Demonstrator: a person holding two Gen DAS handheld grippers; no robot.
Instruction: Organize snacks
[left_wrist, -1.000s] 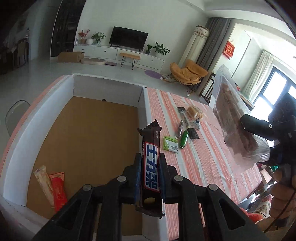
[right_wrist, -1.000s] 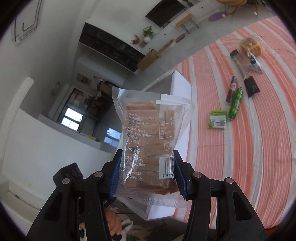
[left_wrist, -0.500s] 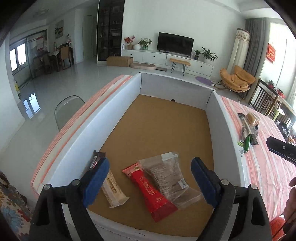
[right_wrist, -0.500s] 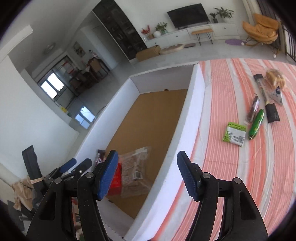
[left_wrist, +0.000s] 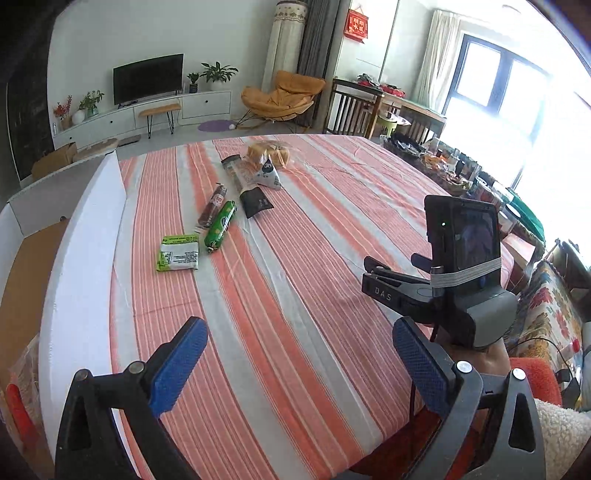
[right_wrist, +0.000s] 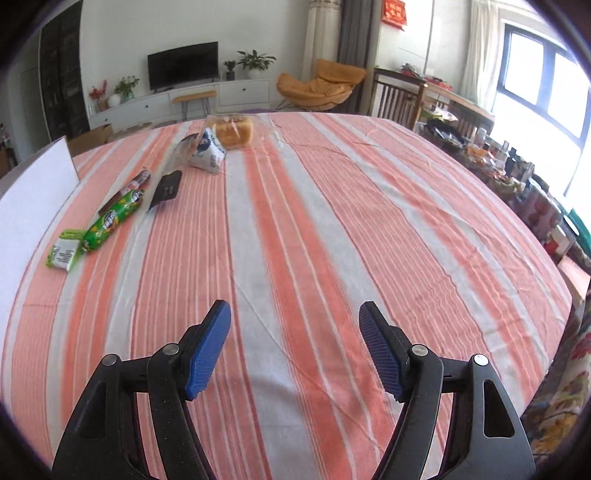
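Several snacks lie in a row on the striped tablecloth (left_wrist: 303, 229): a green packet (left_wrist: 178, 253), a green stick (left_wrist: 220, 224), a dark red stick (left_wrist: 213, 204), a black pouch (left_wrist: 256, 202), a white triangular pack (left_wrist: 269, 176) and a bread bun (left_wrist: 266, 153). The white box's wall (left_wrist: 85, 251) runs along the left, with a red snack (left_wrist: 18, 410) just visible inside. My left gripper (left_wrist: 299, 332) hangs over the near cloth, its jaws opening and nothing between them. My right gripper (right_wrist: 293, 308) is also opening and empty, well right of the green packet (right_wrist: 64, 251) and green stick (right_wrist: 112, 219).
The right gripper's camera unit (left_wrist: 461, 236) stands close to the right of my left gripper. The table's right edge (right_wrist: 554, 266) borders a cluttered side table (right_wrist: 517, 170). A floral cushion (left_wrist: 554, 306) lies at the near right.
The left gripper let go of the chocolate bar and the right let go of the cracker bag into the box. Both swung right and now hang over the striped cloth.
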